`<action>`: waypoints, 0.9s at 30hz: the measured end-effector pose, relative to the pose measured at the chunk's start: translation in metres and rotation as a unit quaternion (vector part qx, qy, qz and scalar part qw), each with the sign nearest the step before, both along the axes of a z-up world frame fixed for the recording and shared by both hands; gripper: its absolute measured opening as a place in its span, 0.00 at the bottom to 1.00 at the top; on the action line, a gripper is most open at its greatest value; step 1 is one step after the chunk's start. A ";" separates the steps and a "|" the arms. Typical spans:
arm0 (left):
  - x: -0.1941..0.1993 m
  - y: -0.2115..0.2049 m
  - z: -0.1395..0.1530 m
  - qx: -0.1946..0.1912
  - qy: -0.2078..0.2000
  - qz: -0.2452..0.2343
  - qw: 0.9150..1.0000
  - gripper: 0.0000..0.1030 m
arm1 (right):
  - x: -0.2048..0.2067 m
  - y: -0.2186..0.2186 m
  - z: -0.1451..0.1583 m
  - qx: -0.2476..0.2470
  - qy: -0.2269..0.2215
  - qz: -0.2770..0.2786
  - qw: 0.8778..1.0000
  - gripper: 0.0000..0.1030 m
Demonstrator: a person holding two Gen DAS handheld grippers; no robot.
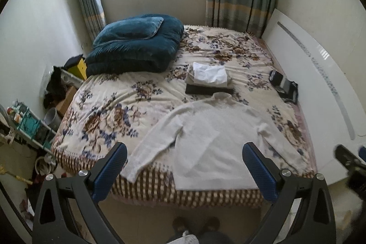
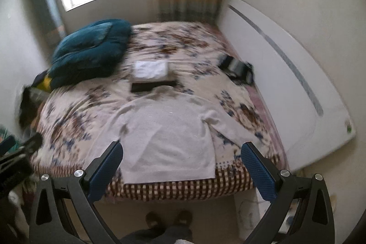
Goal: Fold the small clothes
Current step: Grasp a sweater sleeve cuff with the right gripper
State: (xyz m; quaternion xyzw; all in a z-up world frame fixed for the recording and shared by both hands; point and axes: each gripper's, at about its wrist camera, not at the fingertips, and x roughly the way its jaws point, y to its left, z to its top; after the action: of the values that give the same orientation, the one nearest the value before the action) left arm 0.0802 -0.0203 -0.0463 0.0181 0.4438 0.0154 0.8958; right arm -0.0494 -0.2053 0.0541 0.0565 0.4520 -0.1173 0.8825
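Note:
A white long-sleeved sweater (image 1: 212,134) lies spread flat at the near end of the floral bed (image 1: 109,111), its hem at the bed's front edge and its sleeves angled outward. The right wrist view shows the same sweater (image 2: 167,136), blurred. Behind its collar sits a stack of folded clothes (image 1: 209,78), white on top, dark at the bottom, also seen as a stack (image 2: 151,74). My left gripper (image 1: 184,150) hangs open above the bed's front edge with nothing between its fingers. My right gripper (image 2: 181,149) is open too, held above the sweater's hem.
A folded teal quilt (image 1: 135,45) fills the far left of the bed. A dark striped garment (image 1: 283,86) lies at the right edge by the white headboard (image 1: 320,74). Cluttered shelves (image 1: 25,127) stand left of the bed. The person's shoes (image 2: 169,218) are on the floor below.

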 end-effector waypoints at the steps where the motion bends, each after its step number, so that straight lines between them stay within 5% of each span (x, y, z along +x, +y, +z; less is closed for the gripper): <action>1: 0.008 0.000 -0.013 0.007 0.001 0.000 1.000 1.00 | 0.005 -0.012 -0.015 0.005 0.002 -0.019 1.000 1.00; 7: 0.075 -0.034 -0.102 0.047 0.032 -0.010 0.998 1.00 | 0.025 -0.129 -0.124 0.034 0.050 -0.167 0.984 1.00; 13: 0.150 -0.082 -0.197 0.078 0.087 0.008 0.993 1.00 | 0.046 -0.271 -0.261 0.107 0.119 -0.285 0.945 1.00; 19: 0.212 -0.129 -0.298 0.084 0.152 0.041 0.984 1.00 | 0.045 -0.401 -0.402 0.193 0.146 -0.399 0.885 0.92; 23: 0.240 -0.150 -0.368 0.091 0.189 0.045 0.977 1.00 | 0.043 -0.456 -0.490 0.228 0.152 -0.455 0.847 0.89; 27: 0.257 -0.157 -0.429 0.095 0.225 0.056 0.968 1.00 | 0.036 -0.496 -0.566 0.282 0.142 -0.515 0.797 0.89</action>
State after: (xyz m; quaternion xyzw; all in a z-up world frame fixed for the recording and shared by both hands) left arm 0.3376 -0.1769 -0.4756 0.0810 0.6309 0.1032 0.7647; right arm -0.0136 -0.7017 -0.5120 0.5103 0.4898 -0.4282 0.5624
